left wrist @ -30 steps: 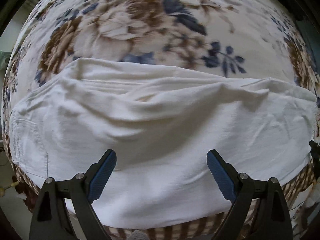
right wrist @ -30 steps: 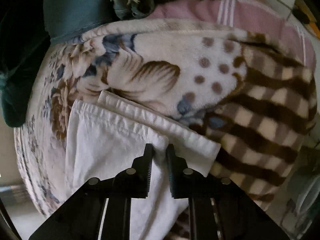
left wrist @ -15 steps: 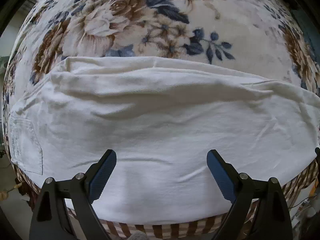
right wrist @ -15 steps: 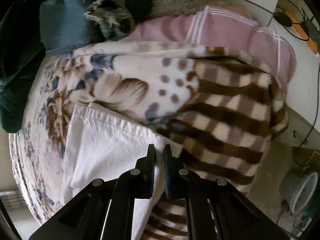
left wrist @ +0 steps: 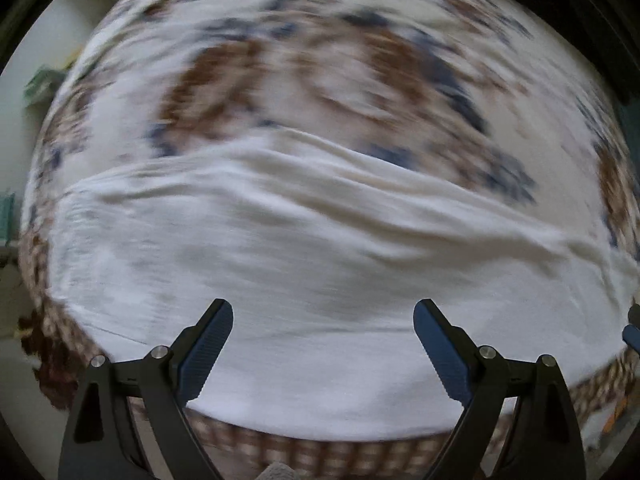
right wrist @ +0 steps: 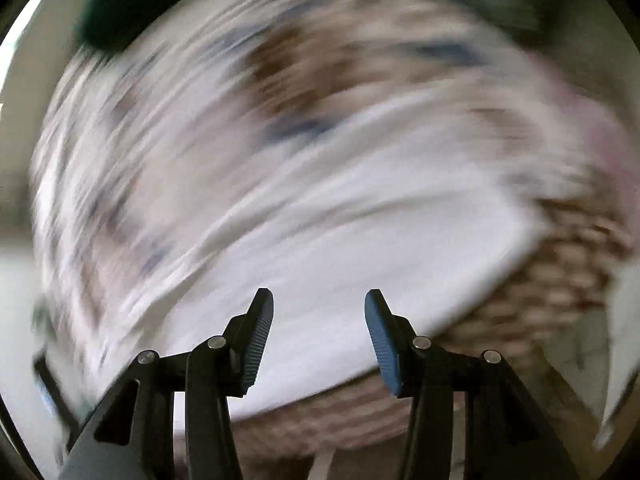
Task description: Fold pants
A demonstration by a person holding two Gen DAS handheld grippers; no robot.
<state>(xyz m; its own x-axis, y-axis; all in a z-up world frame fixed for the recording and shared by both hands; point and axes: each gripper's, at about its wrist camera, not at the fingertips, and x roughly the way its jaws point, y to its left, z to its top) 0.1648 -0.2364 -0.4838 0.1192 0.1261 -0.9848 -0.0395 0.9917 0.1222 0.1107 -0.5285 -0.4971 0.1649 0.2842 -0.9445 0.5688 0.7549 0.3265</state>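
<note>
white pants, one pair, lie flat on a floral blanket over the bed, their long axis running left to right across the left wrist view. both views are smeared by motion blur. left gripper hangs above the cloth, fingers spread wide, holding nothing. right gripper has its fingers parted over the pants, empty too.
</note>
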